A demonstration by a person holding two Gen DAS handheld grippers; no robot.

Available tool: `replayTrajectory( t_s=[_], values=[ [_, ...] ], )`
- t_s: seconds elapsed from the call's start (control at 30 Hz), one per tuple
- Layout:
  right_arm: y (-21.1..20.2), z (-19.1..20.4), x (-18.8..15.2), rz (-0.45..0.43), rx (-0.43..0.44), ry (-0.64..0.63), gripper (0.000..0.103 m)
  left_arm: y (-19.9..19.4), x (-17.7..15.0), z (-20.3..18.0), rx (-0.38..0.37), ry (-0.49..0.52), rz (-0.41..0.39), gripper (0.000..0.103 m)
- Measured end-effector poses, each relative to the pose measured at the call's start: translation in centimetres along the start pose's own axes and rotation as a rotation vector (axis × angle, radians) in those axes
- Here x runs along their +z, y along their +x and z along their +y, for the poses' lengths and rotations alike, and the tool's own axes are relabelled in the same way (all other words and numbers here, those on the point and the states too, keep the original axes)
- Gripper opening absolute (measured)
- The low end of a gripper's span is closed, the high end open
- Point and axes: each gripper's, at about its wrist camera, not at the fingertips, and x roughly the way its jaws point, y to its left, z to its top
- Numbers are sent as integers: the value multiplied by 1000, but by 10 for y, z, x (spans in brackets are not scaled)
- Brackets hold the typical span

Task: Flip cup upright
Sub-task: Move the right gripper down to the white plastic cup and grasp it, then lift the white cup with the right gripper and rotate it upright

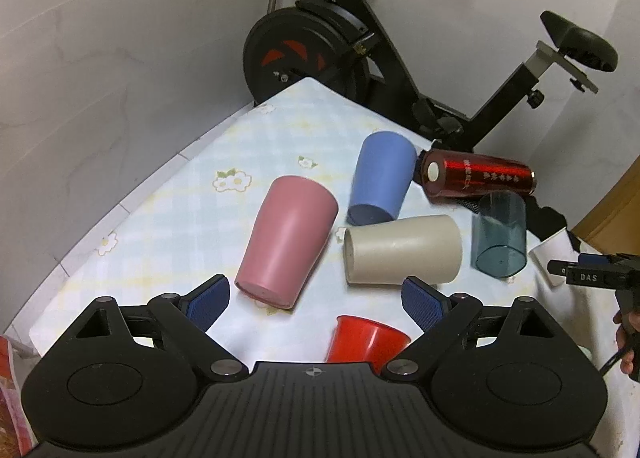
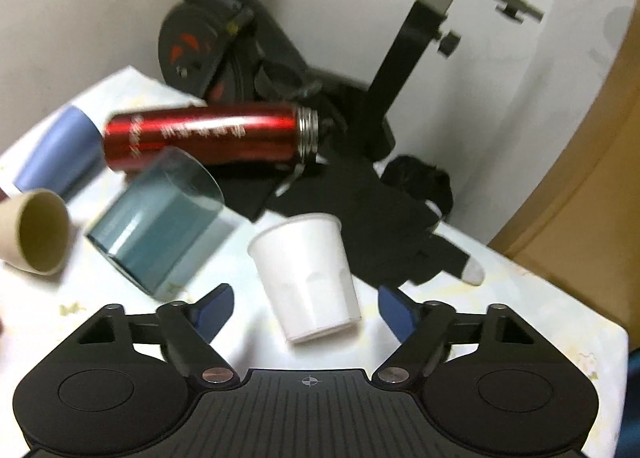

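Several cups lie on their sides on the floral tablecloth (image 1: pixel 192 194): a pink cup (image 1: pixel 286 238), a blue cup (image 1: pixel 382 178), a beige cup (image 1: pixel 404 250), a clear teal cup (image 1: pixel 498 236) and a red cup (image 1: pixel 366 340). My left gripper (image 1: pixel 316 300) is open and empty, above the red cup and just short of the pink one. In the right wrist view a white cup (image 2: pixel 310 276) lies tilted on its side between the open jaws of my right gripper (image 2: pixel 306 310), untouched. The teal cup (image 2: pixel 160 226), beige cup (image 2: pixel 34 232) and blue cup (image 2: pixel 60 154) lie to its left.
A red metal flask (image 1: pixel 476 174) lies on its side at the table's far edge, also in the right wrist view (image 2: pixel 208 136). Black cloth (image 2: pixel 360 210) lies behind the white cup. An exercise bike (image 1: pixel 360 46) stands behind the table. Walls close in on the left.
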Motion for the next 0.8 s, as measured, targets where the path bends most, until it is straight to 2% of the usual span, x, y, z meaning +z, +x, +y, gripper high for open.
replayTrajectory(
  t_s=[0.2,0.27,0.33,0.53,0.8],
  values=[
    [20,0,4,34,-7,35,62,9,0,-1,10,5,8,94],
    [20,0,5,40,-23,44,55,9,1,-3,9,12,7,94],
    [18,-3,4,43,1,69,55,7,0,-3,6,17,3,94],
    [-9,-3,-2,4,12,156,52,-5,-1,-5,-1,49,-20,94],
    [-65,1,-20,-29,46,285,52,-28,-9,-6,-25,97,-59,94]
  ],
)
